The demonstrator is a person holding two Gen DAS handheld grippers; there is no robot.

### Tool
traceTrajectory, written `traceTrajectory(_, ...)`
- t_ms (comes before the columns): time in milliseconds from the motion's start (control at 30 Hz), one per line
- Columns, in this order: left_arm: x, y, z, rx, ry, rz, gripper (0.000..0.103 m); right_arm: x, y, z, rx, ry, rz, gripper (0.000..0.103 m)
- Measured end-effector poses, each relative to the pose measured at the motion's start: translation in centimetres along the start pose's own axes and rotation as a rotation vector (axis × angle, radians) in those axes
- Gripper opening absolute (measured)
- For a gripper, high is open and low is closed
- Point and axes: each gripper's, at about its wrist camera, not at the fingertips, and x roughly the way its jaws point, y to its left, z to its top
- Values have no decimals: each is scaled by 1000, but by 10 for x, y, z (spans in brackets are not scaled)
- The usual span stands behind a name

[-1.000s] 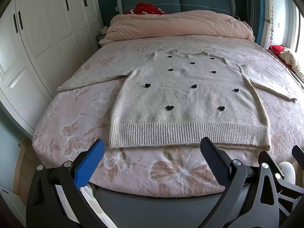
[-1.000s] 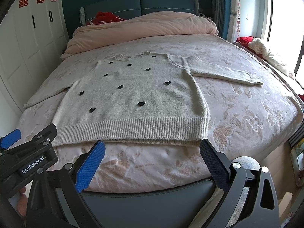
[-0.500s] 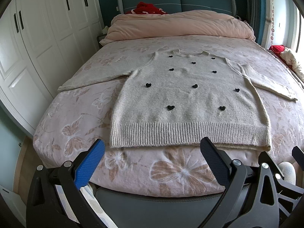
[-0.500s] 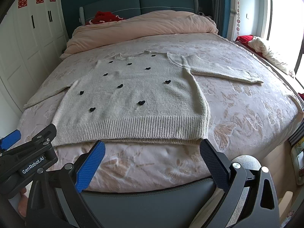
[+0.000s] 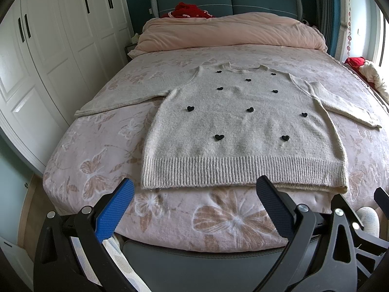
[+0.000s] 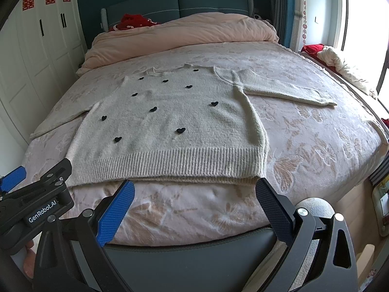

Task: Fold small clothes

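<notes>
A cream knit sweater (image 5: 243, 126) with small black hearts lies flat on the bed, front up, both sleeves spread out, ribbed hem toward me. It also shows in the right wrist view (image 6: 175, 126). My left gripper (image 5: 194, 194) is open and empty, hovering at the foot of the bed just short of the hem. My right gripper (image 6: 194, 194) is open and empty, also just short of the hem, nearer its right corner. The left gripper's body (image 6: 36, 202) shows at the left of the right wrist view.
The bed (image 5: 97, 146) has a pink butterfly-print cover and a padded dark footboard (image 5: 206, 265). A rolled pink duvet (image 5: 231, 31) lies at the headboard. White wardrobes (image 5: 48, 48) stand left. Bedding (image 6: 340, 65) is piled by the window on the right.
Almost nothing has changed; both grippers stay open at the foot of the bed, with only a slight drift of the views.
</notes>
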Motion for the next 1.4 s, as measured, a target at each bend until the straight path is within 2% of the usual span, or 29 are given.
traceTrajectory(700, 3, 4, -5, 1, 7, 5, 98, 5, 1, -5, 8, 20, -1, 98)
traceTrajectory(800, 10, 4, -8, 4, 19, 3, 98, 12, -1, -6, 1, 36, 9, 98)
traceTrajectory(900, 23, 6, -7, -21, 62, -35, 98, 29, -15, 0, 5, 58, 42, 98)
traceTrajectory(1033, 50, 26, -4, -107, 134, -69, 98, 63, -88, 28, 160, 77, 80, 98)
traceTrajectory(1133, 71, 37, 2, -166, 181, -77, 98, 100, -179, 61, 349, 81, 75, 98)
traceTrajectory(1200, 81, 41, 6, -186, 188, -66, 98, 126, -252, 86, 473, 51, 14, 98)
traceTrajectory(1333, 102, 40, 16, -186, 186, -29, 98, 174, -359, 123, 622, 22, -71, 97)
traceTrajectory(1400, 112, 37, 20, -190, 185, -17, 98, 202, -405, 135, 709, 27, -91, 91)
